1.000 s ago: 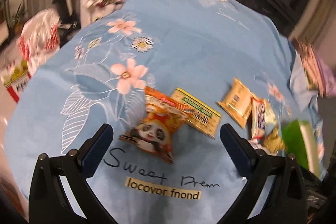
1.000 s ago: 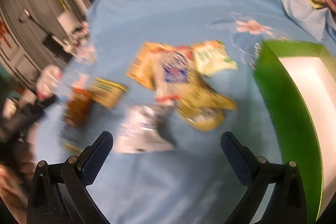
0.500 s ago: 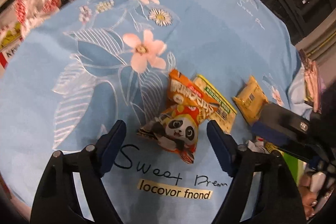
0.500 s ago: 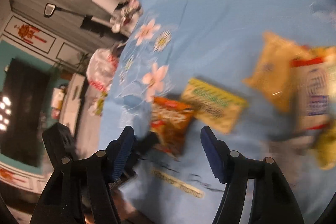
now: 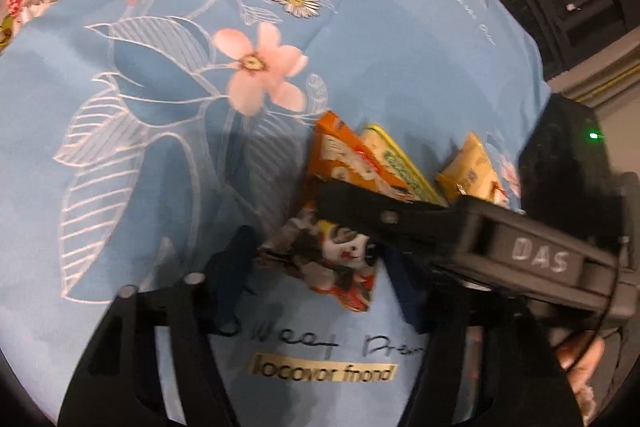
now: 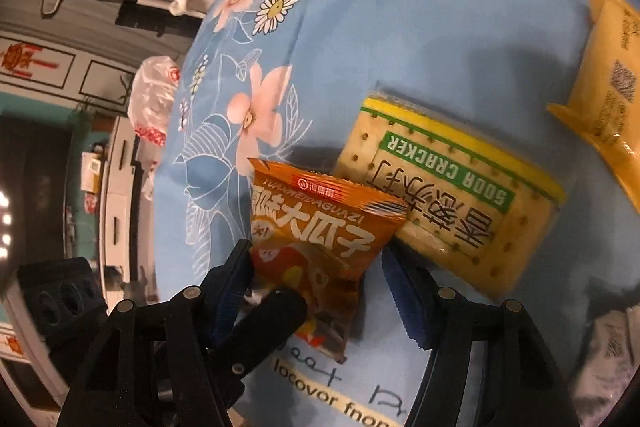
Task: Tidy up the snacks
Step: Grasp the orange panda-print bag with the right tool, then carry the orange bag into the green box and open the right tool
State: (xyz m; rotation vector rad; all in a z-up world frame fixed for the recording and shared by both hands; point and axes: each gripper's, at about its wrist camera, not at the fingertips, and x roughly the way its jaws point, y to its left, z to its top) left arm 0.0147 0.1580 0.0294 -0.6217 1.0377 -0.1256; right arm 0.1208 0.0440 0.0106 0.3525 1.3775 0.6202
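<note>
Both claws converge on the orange panda snack packet (image 6: pixel 320 247), which lies on the blue flowered cloth (image 5: pixel 380 59) at the near edge of the snack cluster, partly overlapping the soda cracker pack (image 6: pixel 448 203) to its right. The right claw (image 6: pixel 316 291) straddles the packet's upper half, apparently clenched on it. The left claw (image 5: pixel 316 263) is closing around the panda end, contact unclear. A yellow pouch (image 6: pixel 608 99) lies further right, untouched.

A light blue bedsheet (image 6: pixel 420 7) printed with pink flowers and daisies carries the snacks – an orange panda-print packet (image 6: pixel 320 239) overlapping a yellow soda cracker pack (image 6: pixel 452 195), a yellow pouch (image 6: pixel 608 95) apart at the right edge
</note>
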